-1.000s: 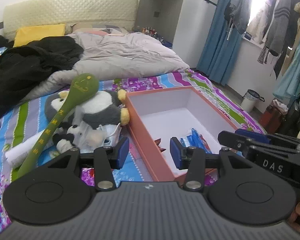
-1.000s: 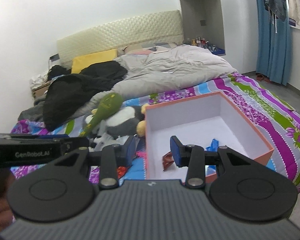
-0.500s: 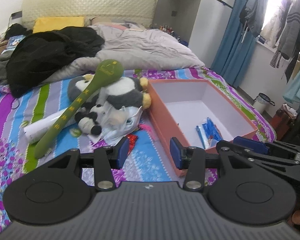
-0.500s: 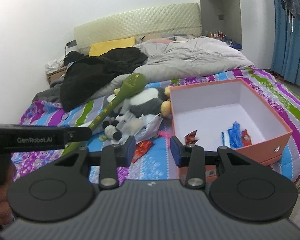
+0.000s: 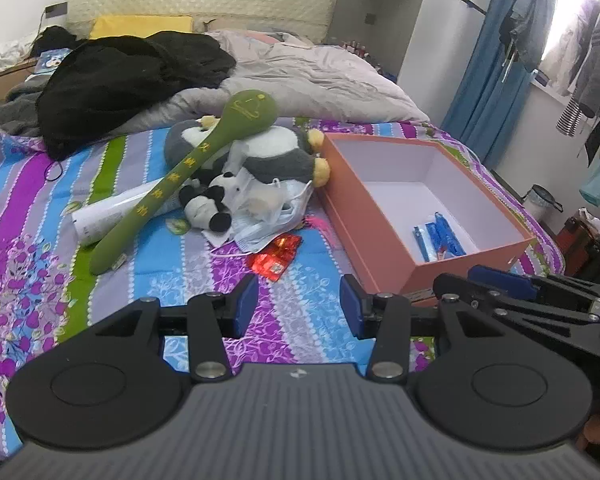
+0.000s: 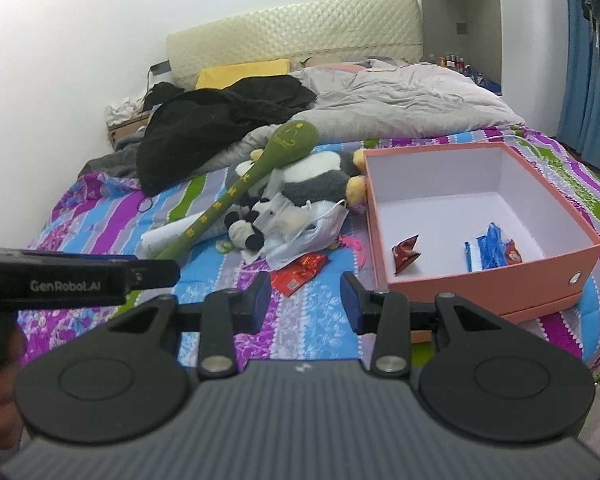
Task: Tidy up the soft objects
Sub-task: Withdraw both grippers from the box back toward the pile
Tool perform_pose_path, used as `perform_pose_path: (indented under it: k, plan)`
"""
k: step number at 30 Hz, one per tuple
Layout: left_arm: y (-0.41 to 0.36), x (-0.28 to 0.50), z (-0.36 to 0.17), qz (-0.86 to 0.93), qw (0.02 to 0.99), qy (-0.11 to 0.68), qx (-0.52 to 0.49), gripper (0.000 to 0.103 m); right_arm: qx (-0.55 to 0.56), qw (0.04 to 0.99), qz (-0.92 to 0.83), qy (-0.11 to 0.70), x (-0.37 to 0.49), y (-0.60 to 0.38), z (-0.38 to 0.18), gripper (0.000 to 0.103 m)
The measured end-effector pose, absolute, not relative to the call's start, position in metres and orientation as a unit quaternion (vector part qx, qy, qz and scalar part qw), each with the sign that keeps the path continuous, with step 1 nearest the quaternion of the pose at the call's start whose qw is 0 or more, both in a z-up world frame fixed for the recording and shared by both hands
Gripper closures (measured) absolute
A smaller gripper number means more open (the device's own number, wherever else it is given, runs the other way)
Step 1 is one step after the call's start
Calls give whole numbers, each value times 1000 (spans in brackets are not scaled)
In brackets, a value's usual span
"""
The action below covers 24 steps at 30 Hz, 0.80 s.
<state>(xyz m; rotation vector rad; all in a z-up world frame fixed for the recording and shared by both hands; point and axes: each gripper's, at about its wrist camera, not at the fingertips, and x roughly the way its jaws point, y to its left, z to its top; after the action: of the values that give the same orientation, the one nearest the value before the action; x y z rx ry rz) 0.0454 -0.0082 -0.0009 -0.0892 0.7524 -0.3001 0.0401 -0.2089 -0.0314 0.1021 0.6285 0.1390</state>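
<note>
Now that we have drawn both empty, parted grippers, left gripper (image 5: 298,303) and right gripper (image 6: 305,297), back from the orange box (image 5: 384,236), the plush pile (image 5: 256,168) left of it lies ahead.

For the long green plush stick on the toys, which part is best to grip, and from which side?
Probably the thin handle of the green plush stick, near its low free end. It lies slanted on the bedspread, while the round head rests on the grey plush. Come from above, the gripper fingers across the handle.

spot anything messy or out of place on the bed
Yes: the plush toys, a long green plush stick, a face mask and a red wrapper lie heaped beside the orange box, which holds only small packets.
</note>
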Motion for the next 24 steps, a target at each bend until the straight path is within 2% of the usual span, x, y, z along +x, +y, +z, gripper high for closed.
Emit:
perform_pose_path:
  k: [13,24]
  plan:
    - [22,34,-34,-122,912,388,-53,52,38,938,96,331,34,-181,-61,62]
    - [30,74,-58,-108,905,409,-57,52,30,928,99,357,59,-174,-84,62]
